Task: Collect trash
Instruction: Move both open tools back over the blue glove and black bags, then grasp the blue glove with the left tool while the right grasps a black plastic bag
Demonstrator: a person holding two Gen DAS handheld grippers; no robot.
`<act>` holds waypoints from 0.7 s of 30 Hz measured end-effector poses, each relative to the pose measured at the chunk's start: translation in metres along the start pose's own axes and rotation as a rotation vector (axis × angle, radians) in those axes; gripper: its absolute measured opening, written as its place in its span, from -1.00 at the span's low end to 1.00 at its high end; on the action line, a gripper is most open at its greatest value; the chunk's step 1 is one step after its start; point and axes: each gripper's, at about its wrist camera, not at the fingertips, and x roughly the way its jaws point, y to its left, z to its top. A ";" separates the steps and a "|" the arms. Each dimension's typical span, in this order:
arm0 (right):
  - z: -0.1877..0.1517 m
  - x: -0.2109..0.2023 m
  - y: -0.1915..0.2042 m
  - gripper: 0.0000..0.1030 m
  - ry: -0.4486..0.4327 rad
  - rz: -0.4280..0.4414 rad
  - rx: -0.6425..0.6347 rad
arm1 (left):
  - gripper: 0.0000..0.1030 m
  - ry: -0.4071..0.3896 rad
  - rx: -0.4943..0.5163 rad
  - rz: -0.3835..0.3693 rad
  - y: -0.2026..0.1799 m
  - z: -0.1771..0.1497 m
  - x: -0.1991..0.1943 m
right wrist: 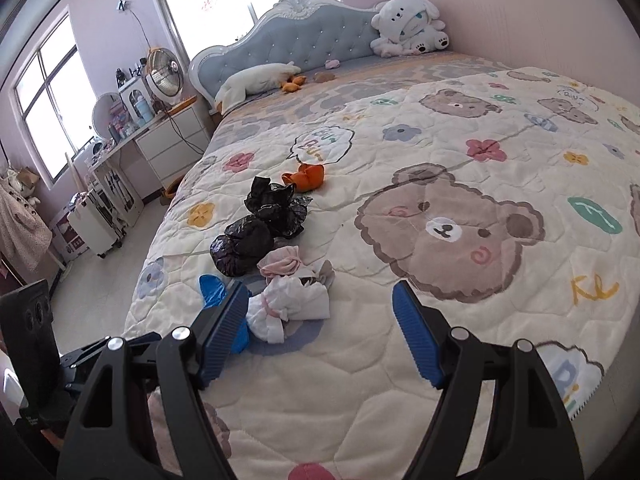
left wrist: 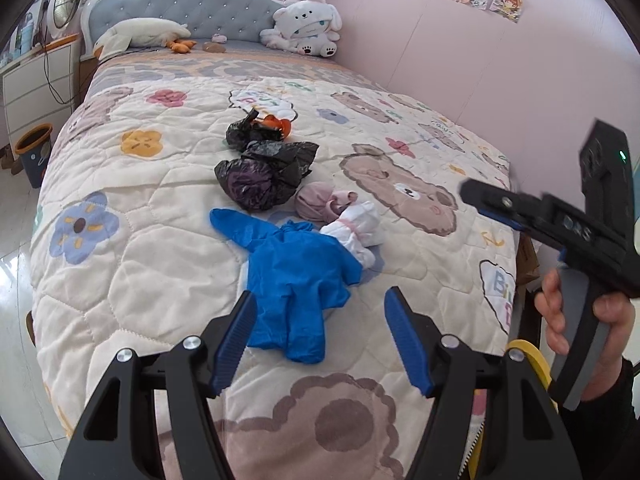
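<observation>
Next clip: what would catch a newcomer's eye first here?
A line of litter down the middle of the bear-print quilt: a blue disposable glove nearest, crumpled white paper beside it, then black plastic bags and orange peel farther back. The left gripper hangs open over the glove; the right gripper is open too.

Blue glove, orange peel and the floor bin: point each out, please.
blue glove [left wrist: 298, 276], left wrist view, on its palm.
orange peel [right wrist: 306, 177], right wrist view, on the middle of the peel.
floor bin [left wrist: 35, 152], left wrist view, on its outer wall.
</observation>
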 end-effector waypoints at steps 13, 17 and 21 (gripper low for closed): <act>0.074 0.149 0.016 0.38 0.140 0.074 0.011 | 0.22 0.004 -0.058 -0.041 0.019 0.005 0.036; 0.089 0.181 0.041 0.38 0.188 0.090 -0.047 | 0.22 0.010 -0.067 -0.063 0.021 0.003 0.045; 0.099 0.215 0.057 0.38 0.263 0.086 -0.077 | 0.21 -0.001 -0.050 -0.069 0.019 0.000 0.048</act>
